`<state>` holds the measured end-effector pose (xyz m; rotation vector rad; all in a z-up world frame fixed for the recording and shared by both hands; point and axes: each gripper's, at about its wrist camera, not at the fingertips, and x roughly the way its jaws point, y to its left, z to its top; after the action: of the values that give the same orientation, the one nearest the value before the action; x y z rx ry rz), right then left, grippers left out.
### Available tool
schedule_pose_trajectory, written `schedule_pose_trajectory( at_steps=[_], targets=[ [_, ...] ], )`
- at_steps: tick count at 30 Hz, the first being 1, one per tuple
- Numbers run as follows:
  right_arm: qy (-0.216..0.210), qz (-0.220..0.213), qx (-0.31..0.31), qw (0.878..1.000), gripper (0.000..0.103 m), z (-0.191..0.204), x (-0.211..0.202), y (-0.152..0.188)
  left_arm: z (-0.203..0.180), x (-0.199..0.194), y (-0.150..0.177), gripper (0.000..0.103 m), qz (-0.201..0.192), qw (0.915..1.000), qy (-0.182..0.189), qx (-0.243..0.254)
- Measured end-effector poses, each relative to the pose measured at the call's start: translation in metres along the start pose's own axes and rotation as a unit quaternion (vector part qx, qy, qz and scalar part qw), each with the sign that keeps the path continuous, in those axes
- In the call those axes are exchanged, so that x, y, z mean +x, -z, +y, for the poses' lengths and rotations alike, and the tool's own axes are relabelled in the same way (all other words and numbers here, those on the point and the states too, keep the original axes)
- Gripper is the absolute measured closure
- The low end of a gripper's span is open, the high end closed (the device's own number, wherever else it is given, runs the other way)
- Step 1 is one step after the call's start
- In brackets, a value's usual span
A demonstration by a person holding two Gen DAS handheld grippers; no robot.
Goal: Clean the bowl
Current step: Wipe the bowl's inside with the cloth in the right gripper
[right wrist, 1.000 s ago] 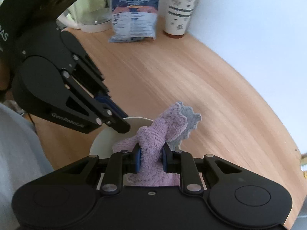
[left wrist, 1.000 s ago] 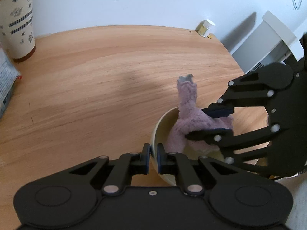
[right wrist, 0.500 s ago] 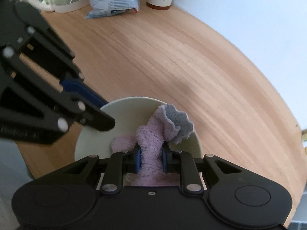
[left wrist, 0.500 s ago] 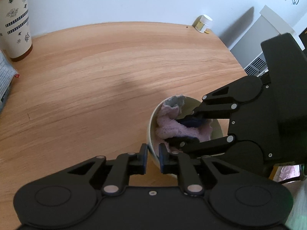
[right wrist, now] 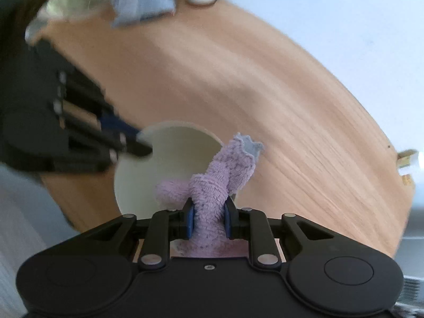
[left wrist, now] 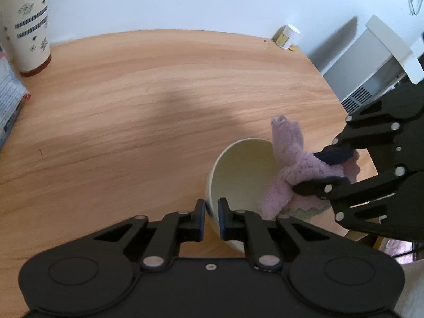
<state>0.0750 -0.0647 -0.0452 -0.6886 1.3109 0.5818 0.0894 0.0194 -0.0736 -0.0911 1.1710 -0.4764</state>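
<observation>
A cream bowl (left wrist: 239, 169) sits tilted near the table's front right edge, its inside facing up and left. My left gripper (left wrist: 211, 213) is shut on the bowl's near rim. My right gripper (left wrist: 310, 171) comes in from the right, shut on a bunched lilac cloth (left wrist: 291, 164) that lies against the bowl's right rim, one end sticking up. In the right wrist view the cloth (right wrist: 212, 193) fills the gap of the right gripper (right wrist: 208, 218), the bowl (right wrist: 164, 164) lies just beyond it, and the left gripper (right wrist: 144, 148) pinches its far rim.
On the round wooden table (left wrist: 159, 84) stand a tall patterned cup (left wrist: 26, 26) at the back left, a printed packet (left wrist: 8, 100) at the left edge and a small white-capped jar (left wrist: 287, 35) at the back right. A white heater (left wrist: 376, 61) stands beyond the table's right edge.
The right gripper has drawn the cloth from the bowl's bottom up to its right rim, so the bowl's inside now shows bare. The left gripper has kept its hold on the rim.
</observation>
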Motion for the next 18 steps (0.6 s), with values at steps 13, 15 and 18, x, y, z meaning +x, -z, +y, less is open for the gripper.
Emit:
schedule_pose_trajectory(
  at_steps=[13, 15, 18],
  targets=[
    [0.08, 0.001, -0.116, 0.99, 0.076, 0.027, 0.017, -0.009, 0.001, 0.002, 0.001, 0.093, 0.006, 0.9998, -0.012, -0.014],
    [0.084, -0.006, -0.131, 0.988, 0.076, 0.033, 0.014, -0.007, 0.004, 0.001, 0.0, 0.093, 0.007, 0.9997, -0.011, -0.02],
    [0.07, -0.019, -0.135, 0.988, 0.078, 0.04, 0.01, -0.004, 0.005, 0.002, 0.0, 0.094, 0.007, 0.9996, -0.008, -0.025]
  ],
)
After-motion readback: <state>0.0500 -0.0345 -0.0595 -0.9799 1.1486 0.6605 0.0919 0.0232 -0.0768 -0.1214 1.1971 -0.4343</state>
